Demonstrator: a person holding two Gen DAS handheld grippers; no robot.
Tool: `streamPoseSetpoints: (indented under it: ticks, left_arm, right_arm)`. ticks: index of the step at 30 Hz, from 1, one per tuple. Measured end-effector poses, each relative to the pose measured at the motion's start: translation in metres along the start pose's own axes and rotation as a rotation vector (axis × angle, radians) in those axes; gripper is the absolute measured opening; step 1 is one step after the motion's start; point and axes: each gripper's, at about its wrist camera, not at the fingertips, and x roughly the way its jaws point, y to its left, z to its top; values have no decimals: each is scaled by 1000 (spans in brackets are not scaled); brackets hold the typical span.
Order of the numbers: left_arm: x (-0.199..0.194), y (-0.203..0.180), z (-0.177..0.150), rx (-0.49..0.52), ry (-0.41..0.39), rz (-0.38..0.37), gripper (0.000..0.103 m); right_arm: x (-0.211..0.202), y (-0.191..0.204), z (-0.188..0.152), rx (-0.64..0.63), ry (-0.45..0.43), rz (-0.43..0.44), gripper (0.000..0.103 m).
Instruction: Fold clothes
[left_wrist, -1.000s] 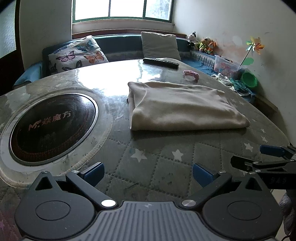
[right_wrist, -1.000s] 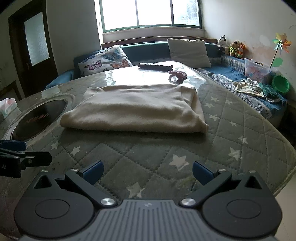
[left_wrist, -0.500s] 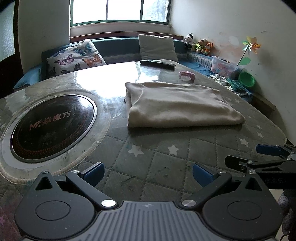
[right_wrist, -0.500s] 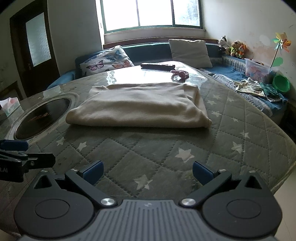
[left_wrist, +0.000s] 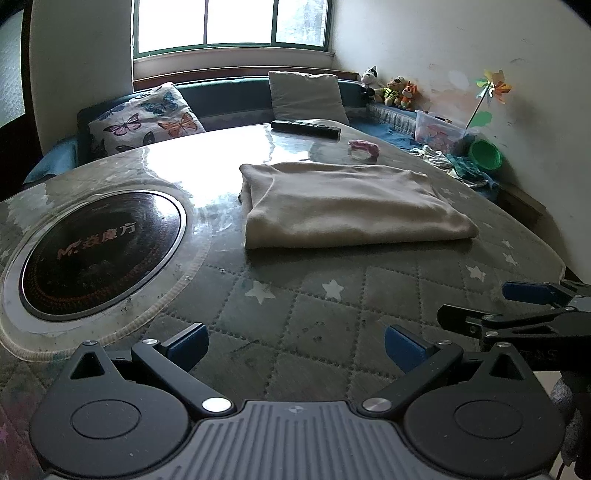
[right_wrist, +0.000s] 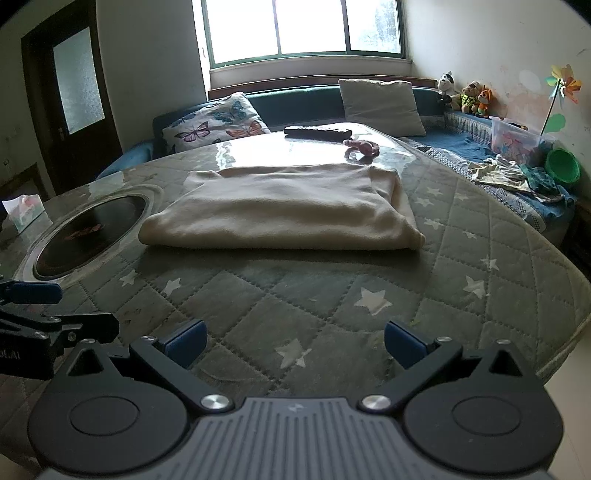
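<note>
A cream garment lies folded into a flat rectangle on the round quilted table; it also shows in the right wrist view. My left gripper is open and empty, held near the table's front edge, well short of the garment. My right gripper is open and empty too, also short of the garment. Each gripper shows at the side of the other's view: the right one and the left one.
A round black cooktop is set in the table at the left. A remote and a small pink object lie beyond the garment. A tissue box stands far left. A sofa with pillows runs behind.
Both grippers have drawn back from the folded garment toward the table's front edge and lifted slightly. The garment has not moved. Both jaws stay open.
</note>
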Motion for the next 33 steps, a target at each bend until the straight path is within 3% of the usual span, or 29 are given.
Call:
streamPoseSetpoints:
  ticks: [33]
  left_arm:
    - [3,-3,-1,8,-1,-3,103]
  right_arm:
    - [2,3,-2,5,5,6,103]
